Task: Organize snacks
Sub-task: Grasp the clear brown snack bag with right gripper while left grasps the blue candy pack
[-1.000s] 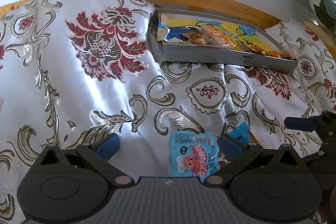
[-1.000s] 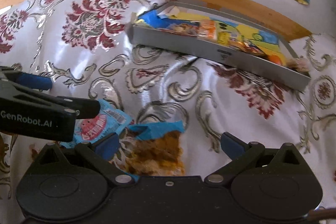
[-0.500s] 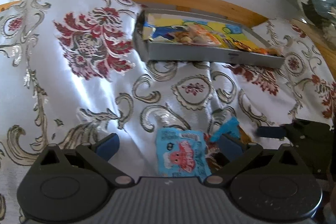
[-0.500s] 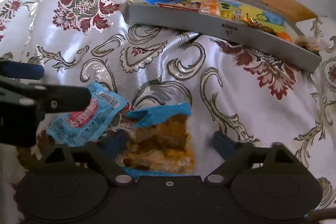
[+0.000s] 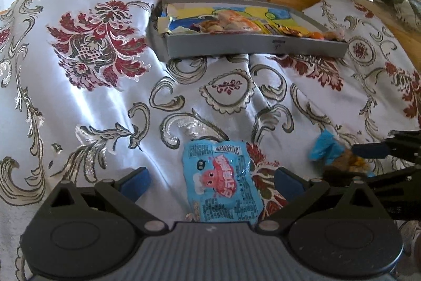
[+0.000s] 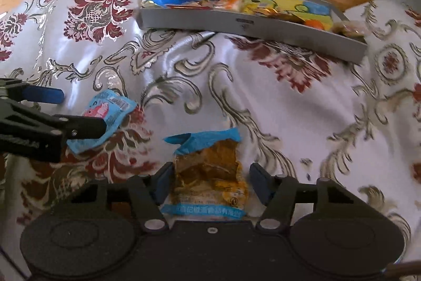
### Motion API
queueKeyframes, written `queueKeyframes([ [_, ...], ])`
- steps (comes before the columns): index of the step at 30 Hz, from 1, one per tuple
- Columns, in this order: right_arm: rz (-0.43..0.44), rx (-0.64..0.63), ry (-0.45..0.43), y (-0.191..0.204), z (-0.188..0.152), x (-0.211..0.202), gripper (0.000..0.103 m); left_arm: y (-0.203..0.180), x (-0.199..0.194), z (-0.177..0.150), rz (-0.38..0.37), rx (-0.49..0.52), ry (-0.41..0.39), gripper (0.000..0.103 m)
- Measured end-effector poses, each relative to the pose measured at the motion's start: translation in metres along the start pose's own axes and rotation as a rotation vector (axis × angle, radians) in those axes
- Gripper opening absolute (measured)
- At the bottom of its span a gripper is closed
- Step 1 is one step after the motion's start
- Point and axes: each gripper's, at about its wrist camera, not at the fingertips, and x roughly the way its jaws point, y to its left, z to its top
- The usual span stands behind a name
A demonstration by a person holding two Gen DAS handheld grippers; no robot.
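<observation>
Right gripper (image 6: pixel 210 181) body hides the brown snack packet's (image 6: pixel 210 175) lower edge.

Two packets (image 5: pixel 222 182) (image 6: pixel 210 175) side by side; tray (image 5: pixel 252 45) beyond.

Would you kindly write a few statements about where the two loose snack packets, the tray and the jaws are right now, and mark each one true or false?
1. The light blue packet lies on the cloth between the open jaws of the left gripper. True.
2. The right gripper is clamped shut on the amber packet. False: its jaws stand open on either side of the packet, which lies on the cloth.
3. The grey tray already holds several snacks. True.
4. The grey tray is empty of yellow wrappers. False: yellow packaging shows inside it.
5. The amber packet has a torn blue strip at its top. True.
</observation>
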Motion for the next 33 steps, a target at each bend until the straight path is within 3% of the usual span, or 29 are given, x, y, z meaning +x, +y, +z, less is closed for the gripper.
queueKeyframes([
  [10,0.05,0.034,-0.004,-0.008,-0.011,-0.014,0.064,-0.008,0.016,0.003,0.018,0.02,0.024,0.102],
  [16,0.059,0.043,-0.003,-0.005,-0.01,-0.013,0.064,-0.006,0.02,0.001,0.014,0.011,0.035,0.096],
  [20,0.066,0.042,0.001,-0.002,-0.01,-0.012,0.064,-0.01,0.02,0.0,-0.035,0.052,0.04,0.084],
  [24,0.069,0.038,0.001,0.0,-0.011,-0.011,0.064,-0.018,0.023,-0.001,-0.003,0.115,0.062,0.082],
  [33,0.075,0.032,0.006,0.005,-0.005,-0.005,0.064,-0.011,0.027,0.004,-0.009,0.04,0.099,0.081],
])
